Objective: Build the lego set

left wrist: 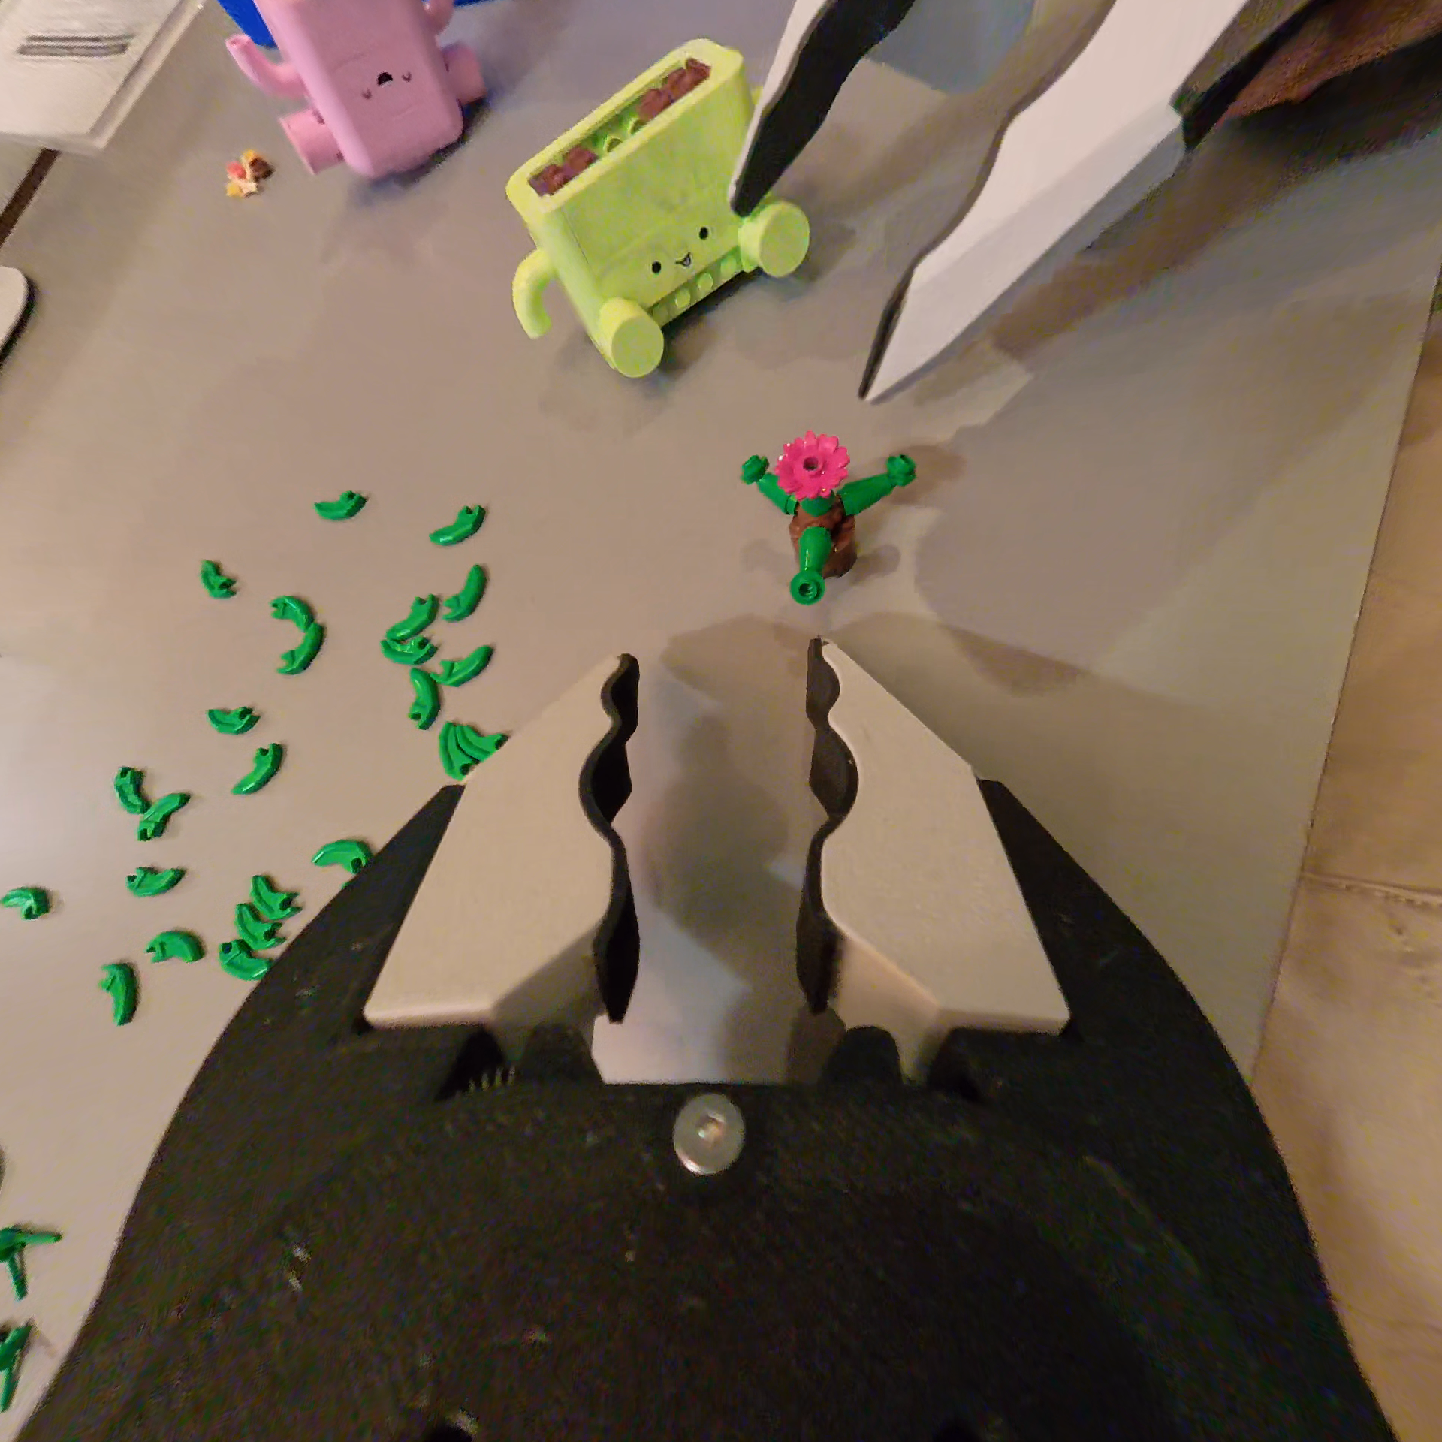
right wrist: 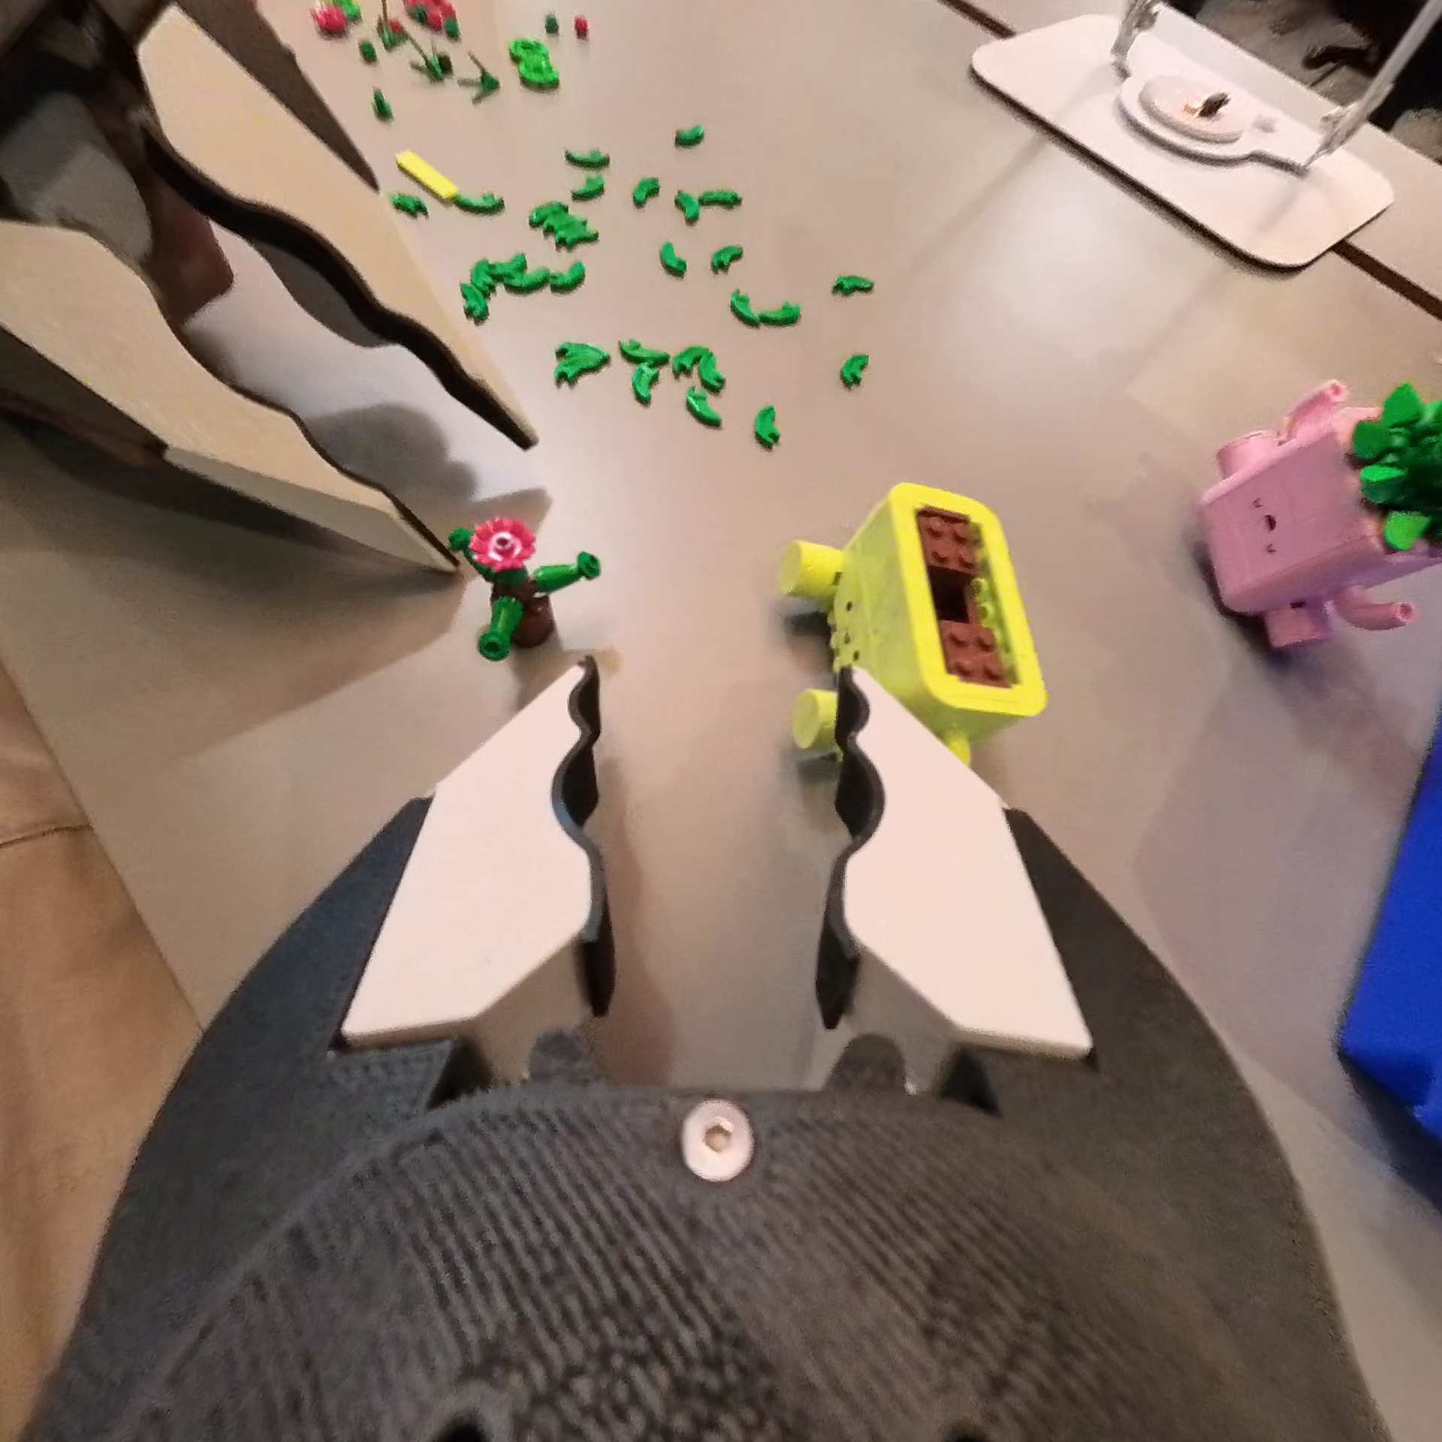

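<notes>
Two hand-held grippers hover over a grey table (left wrist: 234, 390), both with jaws parted and nothing between them. The left gripper (left wrist: 722, 651) points at a small flower stem (left wrist: 819, 507) standing just ahead of its fingertips: a brown base block, three green arms and a pink blossom on top. The right gripper (right wrist: 718, 675) comes in from the other side, the flower stem just ahead and to the left of its tips. Just ahead and to the right of them is a lime-green planter (right wrist: 936, 616) with a cartoon face, lying tipped so its open top shows brown studded bricks around a dark gap.

Ahead and left of the left gripper lies a scatter of loose green leaf pieces (left wrist: 296, 640). A finished pink planter (right wrist: 1287, 523) with green leaves in it sits far to the right of the right gripper.

Judging from the layout, the stem is meant for the gap in the lime planter. Risks from here:
- The stem looks light and top-heavy — a fingertip brushing an arm could topple it or pop a piece off.
- Both grippers converge on the same spot, so they may collide.
- The tipped planter may slide or roll when pressed — the stem might not seat.
</notes>
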The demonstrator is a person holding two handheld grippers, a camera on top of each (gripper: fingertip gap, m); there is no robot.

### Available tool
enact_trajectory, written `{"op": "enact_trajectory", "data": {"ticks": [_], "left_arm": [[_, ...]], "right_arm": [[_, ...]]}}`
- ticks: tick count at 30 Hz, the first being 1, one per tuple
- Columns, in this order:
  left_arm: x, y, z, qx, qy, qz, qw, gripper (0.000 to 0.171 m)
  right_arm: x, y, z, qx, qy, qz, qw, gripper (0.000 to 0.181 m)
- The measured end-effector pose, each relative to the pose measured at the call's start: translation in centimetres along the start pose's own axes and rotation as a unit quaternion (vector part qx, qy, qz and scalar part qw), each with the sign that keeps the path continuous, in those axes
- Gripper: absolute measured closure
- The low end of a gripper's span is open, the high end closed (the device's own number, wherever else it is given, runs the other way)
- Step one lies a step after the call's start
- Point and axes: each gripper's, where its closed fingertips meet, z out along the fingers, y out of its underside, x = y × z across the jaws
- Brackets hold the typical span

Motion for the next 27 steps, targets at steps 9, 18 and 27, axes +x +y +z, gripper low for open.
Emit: {"op": "enact_trajectory", "data": {"ticks": [9, 18, 27], "left_arm": [[0.1, 0.1, 0.1, -0.005, 0.024, -0.022, 0.999, 0.126], [0.4, 0.1, 0.2, -0.006, 0.038, -0.022, 0.999, 0.131], [0.4, 0.2, 0.2, -0.008, 0.048, -0.028, 0.998, 0.133]], "right_arm": [[-1.1, -0.2, 0.1, 0.003, -0.034, -0.008, 0.999, 0.125], [-2.2, -0.3, 0.0, 0.004, -0.083, -0.004, 0.997, 0.153], [-2.3, 0.5, 0.6, -0.026, -0.070, -0.025, 0.997, 0.151]]}}
